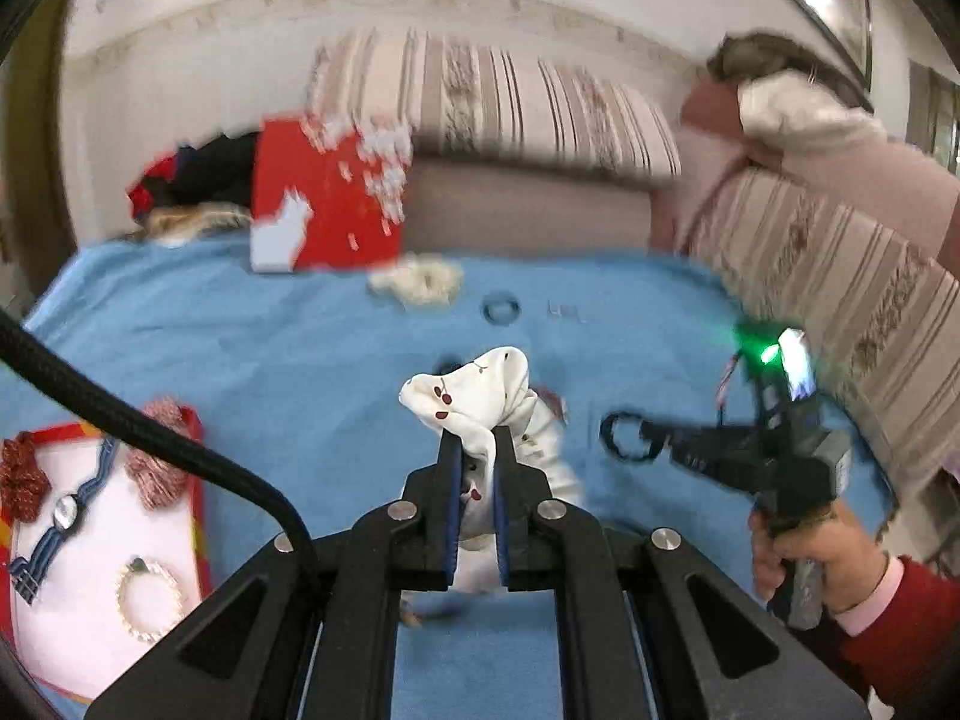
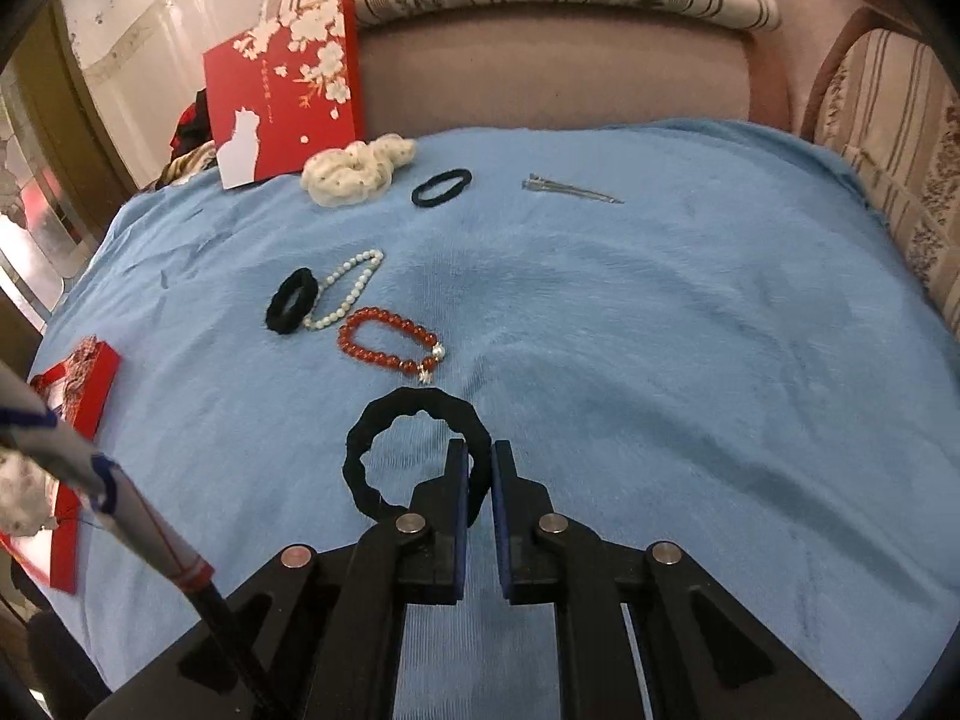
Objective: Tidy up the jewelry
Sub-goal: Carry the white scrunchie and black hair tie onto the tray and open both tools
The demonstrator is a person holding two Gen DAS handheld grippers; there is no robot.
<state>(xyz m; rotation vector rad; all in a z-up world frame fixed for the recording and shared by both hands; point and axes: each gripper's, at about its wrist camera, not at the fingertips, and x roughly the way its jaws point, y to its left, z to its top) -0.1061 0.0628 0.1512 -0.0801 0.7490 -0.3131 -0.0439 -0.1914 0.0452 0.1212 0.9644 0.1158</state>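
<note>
The left gripper (image 1: 477,438) pinched a white scrunchie (image 1: 480,396), lifted, probably bound for the tray (image 1: 90,552) to its lower left. The right gripper (image 2: 479,456) clamped a black band (image 2: 366,450). Ahead of it lay two bracelets, red (image 2: 384,342) and pearl (image 2: 345,288), plus two more bands (image 2: 441,186).
</note>
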